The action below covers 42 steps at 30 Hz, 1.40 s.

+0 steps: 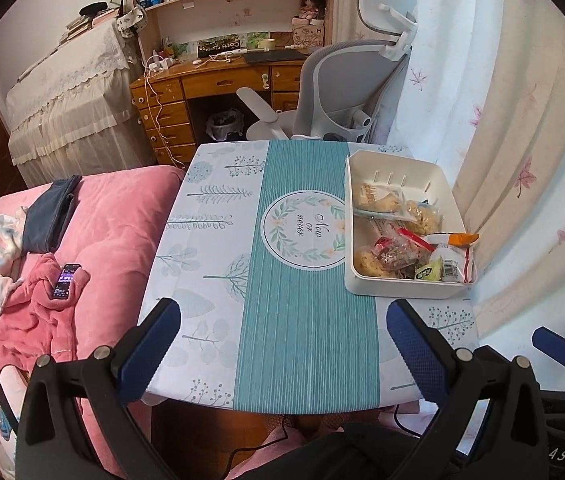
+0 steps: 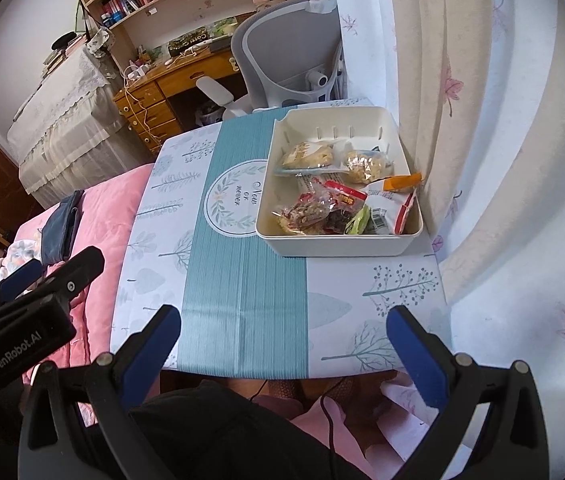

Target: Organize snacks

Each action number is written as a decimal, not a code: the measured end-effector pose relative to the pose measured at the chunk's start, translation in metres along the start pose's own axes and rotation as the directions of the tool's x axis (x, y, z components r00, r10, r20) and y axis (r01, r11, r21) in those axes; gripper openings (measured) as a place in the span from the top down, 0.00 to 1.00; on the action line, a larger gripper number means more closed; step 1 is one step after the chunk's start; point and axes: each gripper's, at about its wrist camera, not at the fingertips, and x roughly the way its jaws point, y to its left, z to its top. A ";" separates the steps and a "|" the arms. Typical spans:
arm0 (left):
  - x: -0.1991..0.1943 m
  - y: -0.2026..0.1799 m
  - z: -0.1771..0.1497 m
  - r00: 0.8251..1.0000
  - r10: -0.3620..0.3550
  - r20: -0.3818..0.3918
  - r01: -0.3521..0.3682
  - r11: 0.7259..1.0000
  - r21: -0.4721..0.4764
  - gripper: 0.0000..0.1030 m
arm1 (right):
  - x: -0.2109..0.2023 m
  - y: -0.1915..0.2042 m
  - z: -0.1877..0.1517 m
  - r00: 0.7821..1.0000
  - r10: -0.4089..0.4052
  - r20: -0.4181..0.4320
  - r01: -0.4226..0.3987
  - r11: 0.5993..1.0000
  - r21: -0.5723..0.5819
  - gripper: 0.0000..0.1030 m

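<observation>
A white plastic bin (image 1: 402, 294) (image 2: 338, 246) stands at the right side of the small table (image 1: 282, 320) (image 2: 242, 292). It holds several snack packets: pale pastries at the far end (image 1: 374, 196) (image 2: 310, 155), red-wrapped snacks (image 1: 398, 254) (image 2: 322, 204), an orange and white packet (image 1: 454, 239) (image 2: 398, 183) over the right rim and a green one (image 1: 428, 270) (image 2: 358, 220). My left gripper (image 1: 282, 332) is open and empty over the table's near edge. My right gripper (image 2: 282, 338) is open and empty, also at the near edge, short of the bin.
A pink bed (image 1: 114, 216) with a phone (image 1: 65, 276) and a dark pouch (image 1: 52, 216) lies left of the table. A grey office chair (image 1: 342, 92) and wooden desk (image 1: 210, 80) stand behind it. Curtains (image 1: 502, 140) hang close on the right.
</observation>
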 end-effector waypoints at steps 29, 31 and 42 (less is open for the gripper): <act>-0.002 -0.001 0.004 1.000 -0.002 -0.001 0.002 1.000 0.008 0.01 | 0.009 -0.003 -0.002 0.999 0.013 -0.034 -0.012 1.000 0.026 0.00; -0.002 -0.001 0.004 1.000 -0.001 -0.001 0.001 1.000 0.007 0.01 | 0.010 -0.003 -0.003 0.999 0.016 -0.039 -0.015 1.000 0.025 0.00; 0.004 0.007 0.001 1.000 0.009 -0.012 -0.009 1.000 0.004 0.01 | 0.018 -0.004 0.001 0.997 0.035 -0.072 -0.034 0.999 0.021 0.00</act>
